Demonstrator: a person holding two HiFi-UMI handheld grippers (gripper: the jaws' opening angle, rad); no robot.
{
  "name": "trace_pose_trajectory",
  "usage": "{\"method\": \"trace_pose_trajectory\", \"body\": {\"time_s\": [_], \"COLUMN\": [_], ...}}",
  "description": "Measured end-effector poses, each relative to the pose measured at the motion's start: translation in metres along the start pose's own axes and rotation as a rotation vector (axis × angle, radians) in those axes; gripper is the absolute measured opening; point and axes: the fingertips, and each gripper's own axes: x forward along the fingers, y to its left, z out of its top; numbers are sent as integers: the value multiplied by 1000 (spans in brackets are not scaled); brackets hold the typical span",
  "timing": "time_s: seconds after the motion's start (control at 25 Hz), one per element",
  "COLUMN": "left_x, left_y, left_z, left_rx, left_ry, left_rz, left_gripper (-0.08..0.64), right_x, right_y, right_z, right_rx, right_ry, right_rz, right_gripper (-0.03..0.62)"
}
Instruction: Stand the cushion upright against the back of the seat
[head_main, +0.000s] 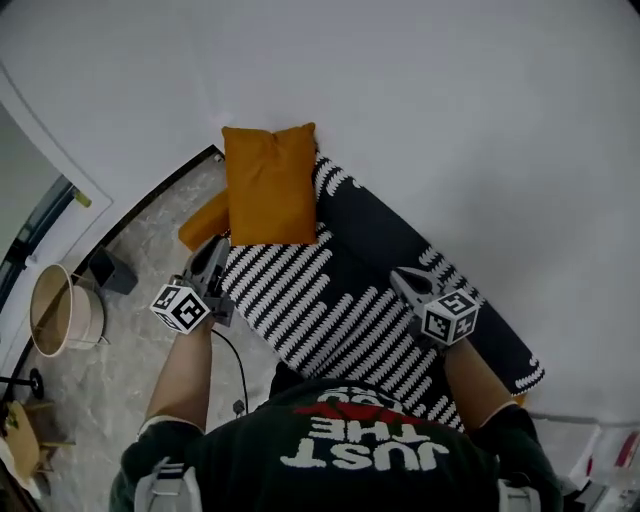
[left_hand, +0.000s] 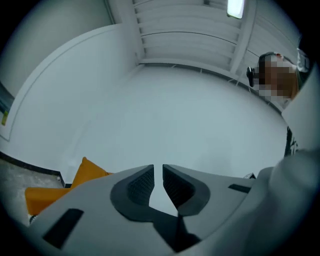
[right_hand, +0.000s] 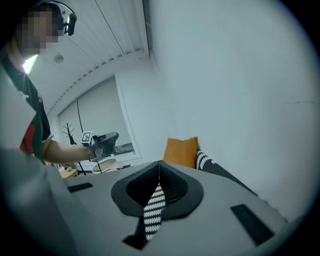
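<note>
The orange cushion (head_main: 270, 185) stands upright at the far end of the seat, leaning on the white wall; it also shows in the left gripper view (left_hand: 89, 172) and the right gripper view (right_hand: 181, 151). The seat (head_main: 320, 300) wears a black-and-white striped cover. My left gripper (head_main: 213, 255) hangs off the seat's left edge, short of the cushion; its jaws (left_hand: 158, 172) stand a thin slit apart with nothing between them. My right gripper (head_main: 405, 282) hovers over the seat's right side, shut and empty (right_hand: 159, 167), with striped cover showing behind the jaws.
A second orange piece (head_main: 203, 222) juts out low at the seat's left side. A round woven basket (head_main: 62, 310) and a small dark box (head_main: 108, 270) stand on the marble floor to the left. The white wall (head_main: 450, 120) runs close behind the seat.
</note>
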Motion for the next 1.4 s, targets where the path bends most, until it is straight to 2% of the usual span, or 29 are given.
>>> {"method": "trace_pose_trajectory", "body": {"time_s": [0.08,0.16,0.28,0.44,0.6,0.76,0.96,1.08,1.24,1.4], "left_x": [-37,-73,-118,-163,-201,-233,-274,-293,-307,-302], "left_y": [-43,-81,-124,-166,-188,-195,-178,-168,-152,-149], "left_z": [2,4,2,-7,-22,-28,-24,-20,-17,-14], "left_rx": [57,109,128,138,187,200,170,168,158,148], "left_ry": [20,34,39,56,112,128,146,160,167,168], "left_rz": [10,10,17,26,40,38,35,26,42,28], "left_gripper": [35,32,31,31,31,31,31,31,31,31], "right_x": [-35,-63,-91,-115,-124,-116,-95,-82,-69,-70], "right_y": [15,32,53,84,119,144,183,204,225,224], "right_z": [1,6,7,0,-11,-12,-15,-25,-36,-34], "right_rx": [-23,-47,-58,-44,-30,-16,8,-8,-49,-58], "right_ry": [-23,-45,-63,-72,-61,-53,-67,-36,4,10], "right_rz": [20,38,64,107,144,170,164,164,168,149], "right_gripper": [23,23,23,23,23,22,21,21,21,21]}}
